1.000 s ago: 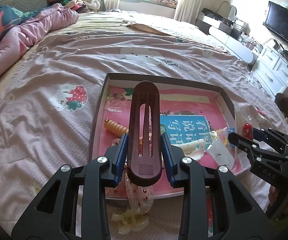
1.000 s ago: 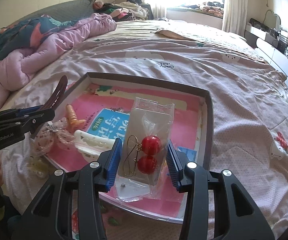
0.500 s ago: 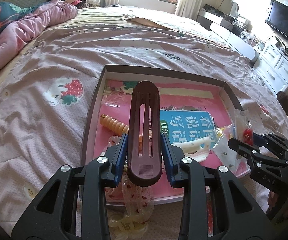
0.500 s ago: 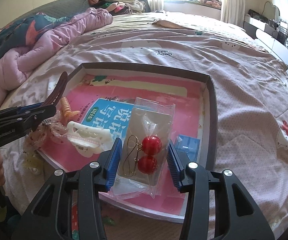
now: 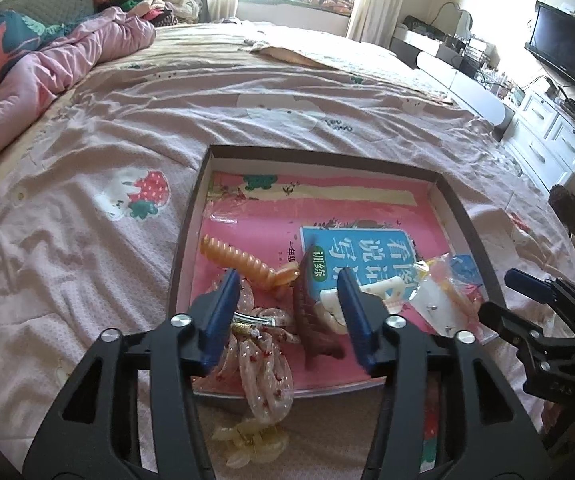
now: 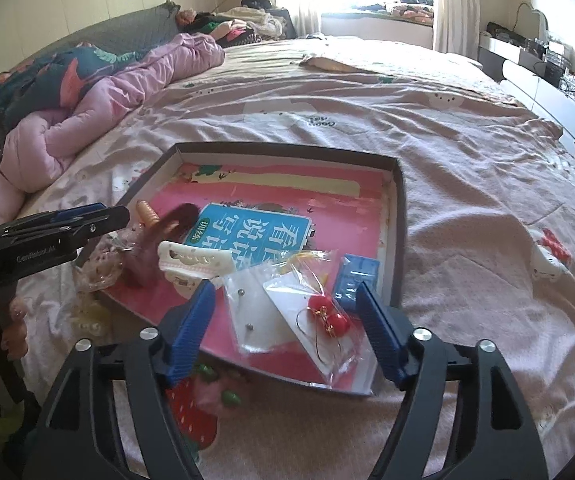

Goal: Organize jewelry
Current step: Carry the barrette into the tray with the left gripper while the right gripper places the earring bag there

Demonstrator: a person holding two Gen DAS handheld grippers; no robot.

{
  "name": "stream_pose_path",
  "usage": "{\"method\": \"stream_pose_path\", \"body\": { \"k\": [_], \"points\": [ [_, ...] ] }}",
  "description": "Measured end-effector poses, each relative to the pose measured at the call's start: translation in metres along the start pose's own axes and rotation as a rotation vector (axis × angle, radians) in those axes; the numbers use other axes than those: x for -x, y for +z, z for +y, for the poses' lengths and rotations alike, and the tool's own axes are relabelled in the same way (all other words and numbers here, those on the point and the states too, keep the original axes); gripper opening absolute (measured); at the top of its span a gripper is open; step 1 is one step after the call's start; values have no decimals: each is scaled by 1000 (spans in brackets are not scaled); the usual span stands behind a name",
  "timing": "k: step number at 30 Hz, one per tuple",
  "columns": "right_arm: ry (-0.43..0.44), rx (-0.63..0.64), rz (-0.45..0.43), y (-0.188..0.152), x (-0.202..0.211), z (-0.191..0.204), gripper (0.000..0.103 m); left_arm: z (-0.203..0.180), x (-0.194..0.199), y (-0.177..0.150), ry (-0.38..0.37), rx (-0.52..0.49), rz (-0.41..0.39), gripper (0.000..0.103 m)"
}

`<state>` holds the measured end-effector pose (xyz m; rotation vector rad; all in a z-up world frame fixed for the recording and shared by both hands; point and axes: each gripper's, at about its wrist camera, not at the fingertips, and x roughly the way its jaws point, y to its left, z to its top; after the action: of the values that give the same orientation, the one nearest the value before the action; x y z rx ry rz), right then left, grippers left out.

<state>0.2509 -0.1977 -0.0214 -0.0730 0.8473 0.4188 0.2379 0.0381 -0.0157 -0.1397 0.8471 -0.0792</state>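
Observation:
A shallow dark-rimmed box lined with a pink book lies on the bed. My left gripper hovers over its near left corner, jaws opening. The brown hair clip has dropped between them, free of the pads and blurred in the right wrist view. My right gripper is over the near right corner, jaws opening wide. The clear bag of red bead earrings lies loose in the box between its fingers.
Also in the box are an orange spiral hair tie, a white clip, a sheer spotted bow over the near rim and a small blue packet. A pale yellow clip lies on the sheet. Pink quilt at far left.
Both grippers went from shut to open. The brown clip fell from the left jaws into the box; the earring bag dropped from the right jaws onto the pink liner.

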Motion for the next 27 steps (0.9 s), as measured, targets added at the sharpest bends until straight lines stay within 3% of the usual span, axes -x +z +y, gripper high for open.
{"method": "stream_pose_path", "body": {
  "k": [9, 21, 27],
  "points": [
    [-5, -1, -57, -3, 37, 3, 83, -2, 35, -2, -1, 9, -58, 55],
    [7, 14, -99, -10, 72, 13, 84, 2, 74, -18, 15, 27, -104, 64],
    [21, 33, -107, -14, 81, 25, 85, 7, 85, -30, 34, 40, -107, 64]
  ]
}}
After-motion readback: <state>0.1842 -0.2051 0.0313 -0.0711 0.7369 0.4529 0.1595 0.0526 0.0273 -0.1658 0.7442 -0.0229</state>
